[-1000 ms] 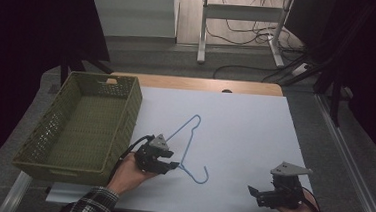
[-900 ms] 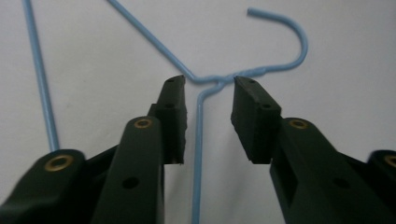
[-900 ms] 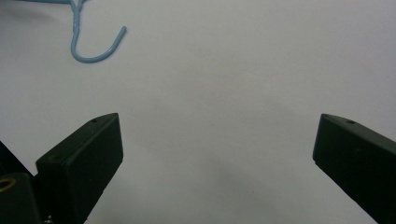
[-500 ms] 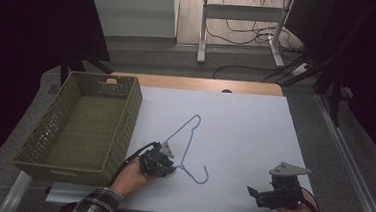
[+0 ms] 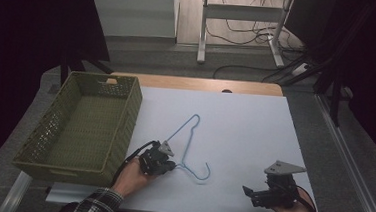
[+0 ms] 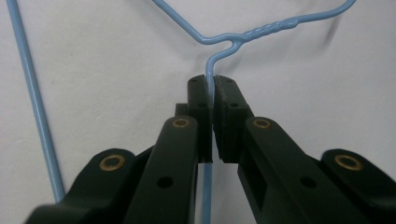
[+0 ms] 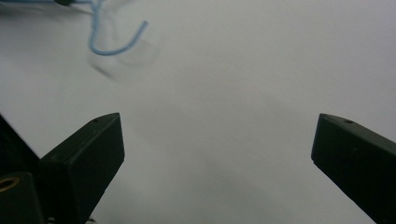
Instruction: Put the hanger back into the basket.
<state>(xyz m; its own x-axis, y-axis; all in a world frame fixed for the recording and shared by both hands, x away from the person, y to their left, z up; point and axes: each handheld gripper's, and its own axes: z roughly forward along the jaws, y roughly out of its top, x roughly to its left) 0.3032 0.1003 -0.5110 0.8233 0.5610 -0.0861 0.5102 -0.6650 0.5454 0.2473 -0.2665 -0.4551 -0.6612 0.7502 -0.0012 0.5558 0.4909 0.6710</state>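
Risk noted: my left gripper (image 6: 212,93) pinches the thin blue wire hanger (image 5: 189,145) lying mid-table beside the basket (image 5: 89,124), right gripper (image 5: 257,196) spread idle, so wire may twist or slip.

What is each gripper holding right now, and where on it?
Left gripper is shut on the blue wire hanger, clamping a wire just below its twisted neck. Right gripper holds nothing.

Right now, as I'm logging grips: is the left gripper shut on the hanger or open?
Shut on it. In the left gripper view the left gripper has its jaws pressed together around the blue hanger wire below the twisted neck.
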